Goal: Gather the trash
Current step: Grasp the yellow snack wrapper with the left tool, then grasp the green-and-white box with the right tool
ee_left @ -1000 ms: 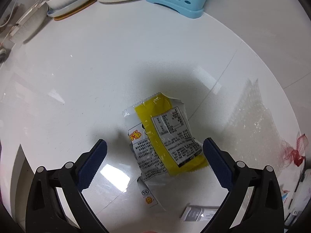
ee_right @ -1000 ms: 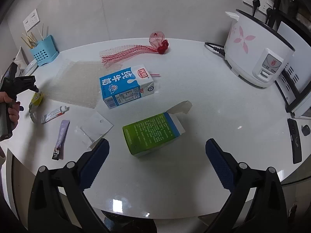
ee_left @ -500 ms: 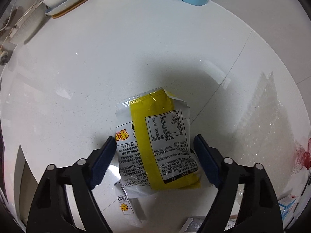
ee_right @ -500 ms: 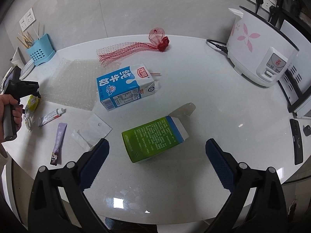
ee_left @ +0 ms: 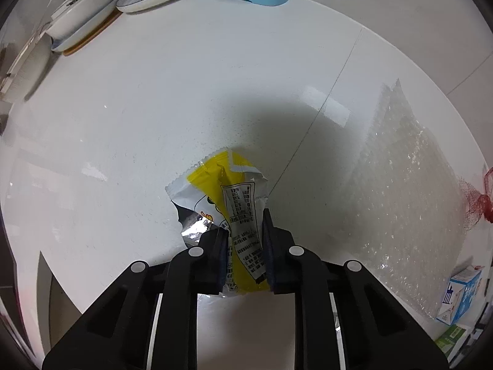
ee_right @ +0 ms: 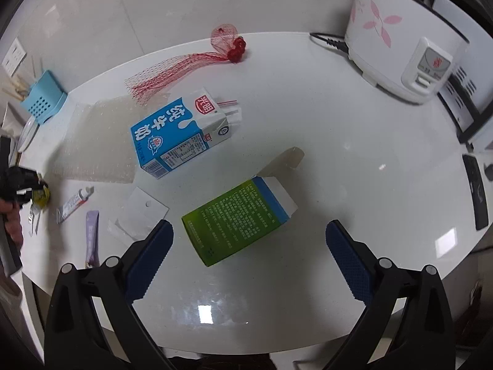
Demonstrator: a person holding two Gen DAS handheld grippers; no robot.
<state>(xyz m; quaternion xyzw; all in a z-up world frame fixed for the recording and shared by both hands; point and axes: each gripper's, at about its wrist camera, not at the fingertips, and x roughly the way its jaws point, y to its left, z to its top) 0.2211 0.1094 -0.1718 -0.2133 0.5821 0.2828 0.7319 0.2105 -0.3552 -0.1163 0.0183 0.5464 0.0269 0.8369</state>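
Closing L claw: left gripper (ee_left: 245,248) jaws closing, pads pinching yellow wrapper (ee_left: 229,199), crumpled, on table (ee_left: 154,108)
R claw: right gripper (ee_right: 248,263) released, above green box (ee_right: 237,219)
Left: milk carton (ee_right: 178,134), red net (ee_right: 172,69), tube (ee_right: 74,205), nothing binned
Vs earlier: L jaws were wide, wrapper flat

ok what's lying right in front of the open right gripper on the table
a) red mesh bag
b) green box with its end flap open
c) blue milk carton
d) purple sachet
b: in the right wrist view the green box lies on its side just ahead of the right gripper, whose jaws stand wide apart with nothing between them.
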